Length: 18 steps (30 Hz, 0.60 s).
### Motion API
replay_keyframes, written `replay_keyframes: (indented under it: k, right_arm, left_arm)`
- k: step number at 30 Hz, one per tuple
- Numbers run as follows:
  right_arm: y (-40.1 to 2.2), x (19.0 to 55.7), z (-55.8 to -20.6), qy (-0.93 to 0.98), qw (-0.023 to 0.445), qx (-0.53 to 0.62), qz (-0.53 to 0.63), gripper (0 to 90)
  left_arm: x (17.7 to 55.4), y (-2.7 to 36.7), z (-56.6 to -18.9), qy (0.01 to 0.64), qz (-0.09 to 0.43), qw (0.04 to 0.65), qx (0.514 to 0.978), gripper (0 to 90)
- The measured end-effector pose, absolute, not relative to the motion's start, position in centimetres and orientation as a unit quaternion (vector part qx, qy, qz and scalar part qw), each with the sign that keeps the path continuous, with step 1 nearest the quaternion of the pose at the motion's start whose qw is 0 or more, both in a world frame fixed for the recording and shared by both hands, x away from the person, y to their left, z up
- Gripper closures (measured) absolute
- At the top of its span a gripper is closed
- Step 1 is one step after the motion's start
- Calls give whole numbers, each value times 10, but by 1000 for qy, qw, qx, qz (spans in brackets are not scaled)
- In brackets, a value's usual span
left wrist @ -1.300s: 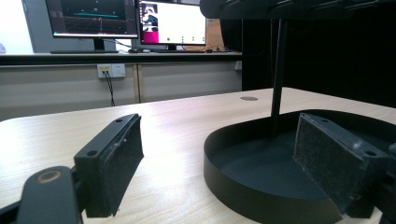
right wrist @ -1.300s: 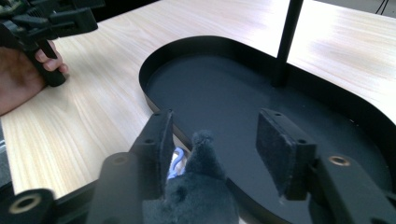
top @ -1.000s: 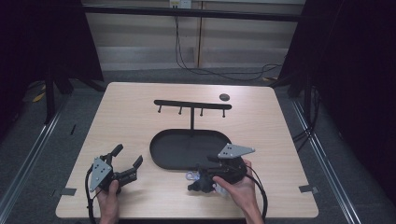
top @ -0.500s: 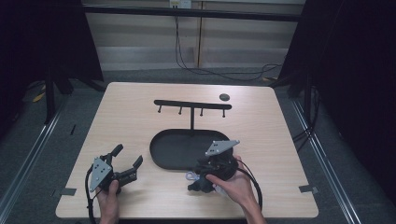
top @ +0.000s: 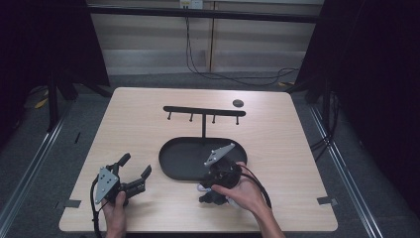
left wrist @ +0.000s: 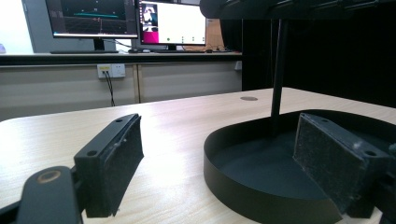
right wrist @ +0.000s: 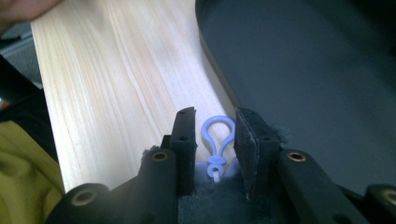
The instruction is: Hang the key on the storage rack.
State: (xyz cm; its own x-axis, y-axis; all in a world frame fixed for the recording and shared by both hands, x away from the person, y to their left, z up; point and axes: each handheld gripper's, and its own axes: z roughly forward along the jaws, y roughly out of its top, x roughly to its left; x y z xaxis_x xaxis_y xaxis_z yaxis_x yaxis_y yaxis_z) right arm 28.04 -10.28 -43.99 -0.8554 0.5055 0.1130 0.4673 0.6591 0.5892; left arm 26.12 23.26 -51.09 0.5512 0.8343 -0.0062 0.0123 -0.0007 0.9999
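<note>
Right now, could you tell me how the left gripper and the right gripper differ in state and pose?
The left gripper has its jaws spread wide with nothing between them, while the right gripper has just been closing its jaws, now narrow around a blue loop clip. The left gripper sits left of the black oval tray; the right gripper is at the tray's near edge. Each is held in a hand over the wooden table.

A light wooden surface (top: pixel 148 124) carries a small dark round disc (top: pixel 237 103) near its far right corner. Beyond the surface's far edge runs a low wall of pale panels (top: pixel 148 44) bearing a socket (left wrist: pixel 111 70), with dark cables (top: pixel 223 74) trailing across the grey floor (top: pixel 29 144). Two lit monitors (left wrist: pixel 93 17) stand on a counter (left wrist: pixel 116 57) behind, and black curtains (top: pixel 376 74) hang on either side.
</note>
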Motion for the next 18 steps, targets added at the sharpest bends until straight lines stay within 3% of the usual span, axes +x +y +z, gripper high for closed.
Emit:
replay_keyframes:
  k: [18]
  right_arm:
    - [-82,293,-459,937,-21,274,214,680]
  left_arm:
    - [261,233,-511,338,330,621,625,154]
